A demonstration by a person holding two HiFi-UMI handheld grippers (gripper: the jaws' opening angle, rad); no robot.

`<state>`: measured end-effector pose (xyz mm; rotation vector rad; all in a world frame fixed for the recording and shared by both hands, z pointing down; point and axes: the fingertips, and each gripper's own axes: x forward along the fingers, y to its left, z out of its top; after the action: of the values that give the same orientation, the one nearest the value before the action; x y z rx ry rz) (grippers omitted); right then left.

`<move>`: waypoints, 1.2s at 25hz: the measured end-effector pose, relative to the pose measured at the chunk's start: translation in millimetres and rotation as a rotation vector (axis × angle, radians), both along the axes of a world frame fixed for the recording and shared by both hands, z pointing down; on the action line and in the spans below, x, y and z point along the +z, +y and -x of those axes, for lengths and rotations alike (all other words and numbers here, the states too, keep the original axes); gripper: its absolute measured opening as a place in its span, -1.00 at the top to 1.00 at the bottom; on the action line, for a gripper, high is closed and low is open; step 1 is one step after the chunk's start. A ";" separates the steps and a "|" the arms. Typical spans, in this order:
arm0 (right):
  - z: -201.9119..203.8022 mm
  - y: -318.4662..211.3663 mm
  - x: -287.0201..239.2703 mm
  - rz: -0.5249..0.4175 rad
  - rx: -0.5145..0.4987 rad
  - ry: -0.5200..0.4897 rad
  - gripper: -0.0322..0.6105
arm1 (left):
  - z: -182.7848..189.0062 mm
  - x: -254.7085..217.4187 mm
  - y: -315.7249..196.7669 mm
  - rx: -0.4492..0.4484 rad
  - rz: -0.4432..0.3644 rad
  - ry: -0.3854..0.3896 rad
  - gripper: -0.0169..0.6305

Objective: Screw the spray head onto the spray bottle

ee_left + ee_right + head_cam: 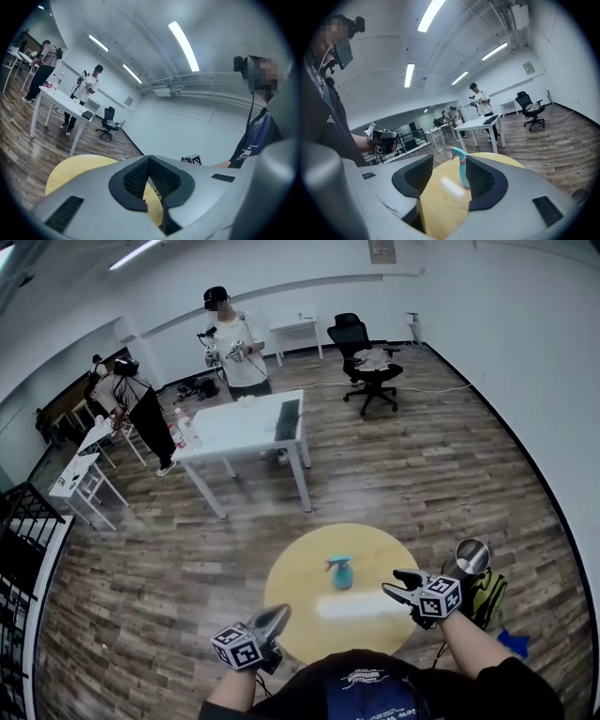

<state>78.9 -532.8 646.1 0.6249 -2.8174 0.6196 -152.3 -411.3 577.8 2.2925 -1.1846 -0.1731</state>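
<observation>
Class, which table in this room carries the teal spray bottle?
The round yellow table, closest in the head view, bears the spray bottle; the white tables beyond it are rectangular.

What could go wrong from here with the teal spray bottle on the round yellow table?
1. The teal spray bottle stands upright and unsupported on the round yellow table; a sideways nudge from the open right gripper, which is not yet on it, would probably topple it.
2. The left gripper is shut and empty, so it likely cannot steady the bottle unless it opens first.
</observation>
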 end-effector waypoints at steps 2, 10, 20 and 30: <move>22.5 -9.5 -4.0 -0.013 0.017 0.017 0.13 | 22.8 1.7 -14.7 0.033 -0.007 0.004 0.92; 113.6 -25.2 -8.6 -0.002 0.136 0.055 0.09 | 133.8 -0.6 -54.9 0.162 -0.029 0.010 0.92; 144.5 -47.9 24.1 0.041 0.098 0.123 0.00 | 168.0 23.0 -95.5 0.165 0.011 0.027 0.92; 125.9 -88.1 84.9 0.018 -0.083 0.218 -0.23 | 105.3 44.9 -109.0 0.086 0.065 0.058 0.92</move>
<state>-47.1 -620.9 731.0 0.5337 -2.6168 0.5269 -257.6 -520.3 622.6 2.2615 -1.0455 -0.1661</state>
